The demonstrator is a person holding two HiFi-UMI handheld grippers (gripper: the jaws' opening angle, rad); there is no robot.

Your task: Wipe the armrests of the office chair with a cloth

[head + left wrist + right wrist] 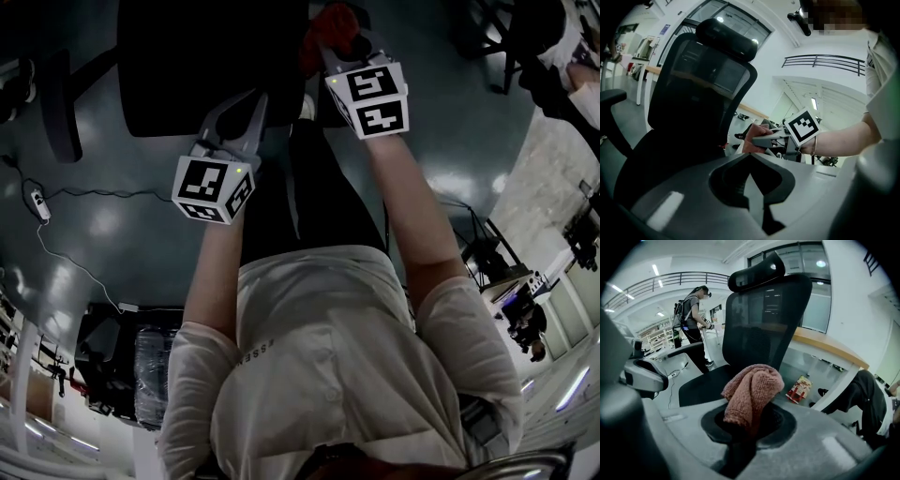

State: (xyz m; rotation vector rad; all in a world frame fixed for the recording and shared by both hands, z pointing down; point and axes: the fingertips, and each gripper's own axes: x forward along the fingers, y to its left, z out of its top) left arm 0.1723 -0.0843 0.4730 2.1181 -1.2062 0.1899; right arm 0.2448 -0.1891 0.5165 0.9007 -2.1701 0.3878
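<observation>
A black mesh office chair (693, 89) stands in front of me; in the head view its seat (202, 66) is at the top. One armrest (58, 103) sticks out on the left, also visible as the armrest (686, 350) and armrest (610, 97). My right gripper (342, 42) is shut on a bunched reddish cloth (752, 390), held beside the seat's right edge; the cloth (757, 138) shows past the backrest. My left gripper (255, 98) hovers by the seat's front edge with its jaws together and nothing between them. The right armrest is hidden.
A power strip with a cable (37, 202) lies on the grey floor to the left. A dark cart (122, 366) stands behind me. A snack packet (799, 389) lies under a long desk (829, 350). Another person (691, 319) stands far off.
</observation>
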